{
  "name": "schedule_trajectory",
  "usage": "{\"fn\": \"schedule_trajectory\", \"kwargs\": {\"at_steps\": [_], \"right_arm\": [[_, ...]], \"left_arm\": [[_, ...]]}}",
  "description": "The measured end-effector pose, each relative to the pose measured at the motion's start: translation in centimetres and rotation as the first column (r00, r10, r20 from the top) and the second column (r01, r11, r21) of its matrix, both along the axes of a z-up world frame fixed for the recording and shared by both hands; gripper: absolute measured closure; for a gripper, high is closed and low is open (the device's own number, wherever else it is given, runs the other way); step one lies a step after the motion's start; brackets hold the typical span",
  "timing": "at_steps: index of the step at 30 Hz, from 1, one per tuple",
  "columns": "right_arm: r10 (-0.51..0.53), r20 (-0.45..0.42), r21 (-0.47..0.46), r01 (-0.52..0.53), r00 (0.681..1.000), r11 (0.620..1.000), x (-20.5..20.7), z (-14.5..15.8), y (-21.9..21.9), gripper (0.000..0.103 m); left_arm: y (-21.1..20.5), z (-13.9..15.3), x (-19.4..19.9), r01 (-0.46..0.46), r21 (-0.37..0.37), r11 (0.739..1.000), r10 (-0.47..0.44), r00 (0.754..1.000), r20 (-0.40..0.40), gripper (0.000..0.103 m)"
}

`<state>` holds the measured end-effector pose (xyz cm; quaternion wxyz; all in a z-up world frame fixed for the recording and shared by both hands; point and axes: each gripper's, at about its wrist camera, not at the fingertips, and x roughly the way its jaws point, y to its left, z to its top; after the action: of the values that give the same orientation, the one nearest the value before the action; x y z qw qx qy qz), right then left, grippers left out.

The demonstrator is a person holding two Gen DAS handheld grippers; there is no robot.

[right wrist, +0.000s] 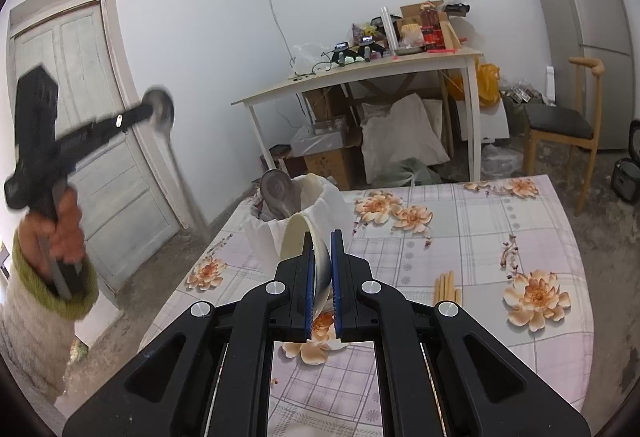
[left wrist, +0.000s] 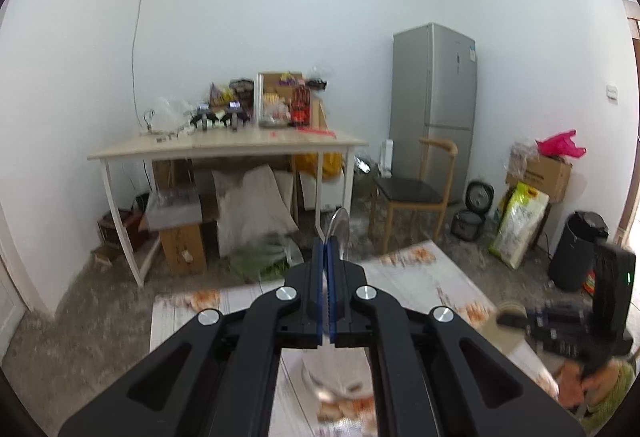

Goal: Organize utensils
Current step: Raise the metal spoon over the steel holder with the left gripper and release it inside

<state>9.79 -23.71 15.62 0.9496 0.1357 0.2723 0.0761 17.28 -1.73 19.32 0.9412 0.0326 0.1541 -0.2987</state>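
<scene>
The right gripper (right wrist: pixel 322 257) has its blue-padded fingers (right wrist: pixel 337 269) clamped narrowly on the rim of a smooth, cream-coloured bowl (right wrist: pixel 300 241), held tilted on edge just above the table (right wrist: pixel 460 229). The left gripper (left wrist: pixel 326 245) is raised off to the left in the right wrist view, gripped by a hand (right wrist: pixel 66 225) in a green-cuffed knit sleeve; its fingers are pressed together on the thin handle of a shiny metal spoon (left wrist: pixel 339 227), whose oval bowl stands up past the fingertips.

Just behind the held bowl stands a round cream container (right wrist: pixel 316 205) lined with white cloth, with a metal ladle (right wrist: pixel 276 193) leaning inside. To the right lies a bundle of pale wooden chopsticks (right wrist: pixel 448 287), well apart from the container.

The table wears a glossy checked cloth with orange flowers; its far right half is bare. Beyond its edge is rough grey concrete floor (right wrist: pixel 580 173), then a wooden-topped desk (right wrist: pixel 360 77) with white legs, cluttered above and below, a wooden chair (right wrist: pixel 560 125) with a dark seat, a silver fridge (right wrist: pixel 588 17) and white walls.
</scene>
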Motion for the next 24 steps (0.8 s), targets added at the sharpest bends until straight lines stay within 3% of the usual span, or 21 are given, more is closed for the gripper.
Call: {"fn": "schedule_trajectory", "kwargs": {"at_steps": [8,12,24], "right_arm": [[-0.013,-0.03,0.018,0.014,0.999,1.0,0.5,-0.9,-0.9,0.097],[-0.019,-0.04,0.027,0.021,0.999,0.999,0.8,-1.2,-1.3,0.097],[-0.015,-0.066,0.045,0.018,0.998,0.999,1.2,-2.4,-1.7,0.097]], "left_arm": [[-3.4,-1.0,4.6,-0.046,0.058,0.997,0.044,0.998,0.049,0.102],[-4.7,-2.6,6.6,-0.044,0.089,0.995,0.042,0.999,0.019,0.102],[-6.9,-7.3,7.3,-0.043,0.231,0.972,0.03,0.998,0.057,0.102]]}}
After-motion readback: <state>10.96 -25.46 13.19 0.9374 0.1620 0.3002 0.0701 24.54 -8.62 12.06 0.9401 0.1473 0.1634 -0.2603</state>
